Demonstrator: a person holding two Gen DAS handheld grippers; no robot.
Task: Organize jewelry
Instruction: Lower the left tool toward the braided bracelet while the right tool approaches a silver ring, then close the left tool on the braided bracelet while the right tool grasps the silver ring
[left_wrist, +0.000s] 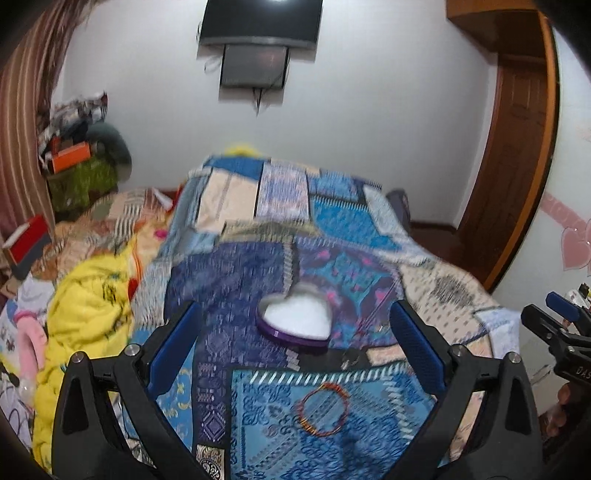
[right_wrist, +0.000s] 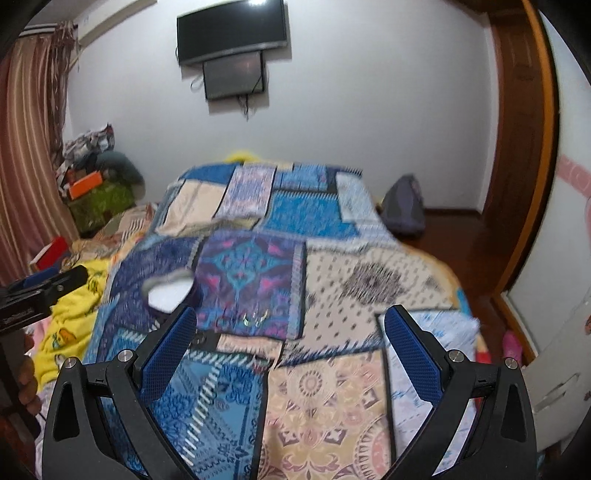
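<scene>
A purple heart-shaped box (left_wrist: 295, 325) with a white lining lies open on the patchwork bedspread (left_wrist: 280, 206); it also shows blurred in the right wrist view (right_wrist: 168, 291). A red-orange bangle (left_wrist: 323, 410) lies on the blue patch, between my left gripper's fingers and nearer than the box. A thin necklace (left_wrist: 373, 317) lies right of the box. Small silver earrings (right_wrist: 255, 318) lie on the purple patch ahead of my right gripper. My left gripper (left_wrist: 295, 354) is open and empty above the bed. My right gripper (right_wrist: 290, 350) is open and empty.
A yellow blanket (left_wrist: 85, 314) is bunched at the bed's left side. A red box (left_wrist: 27, 243) and piled items (left_wrist: 77, 147) stand by the curtain. A wooden door (left_wrist: 517, 147) is at right. A grey bag (right_wrist: 404, 210) sits on the floor.
</scene>
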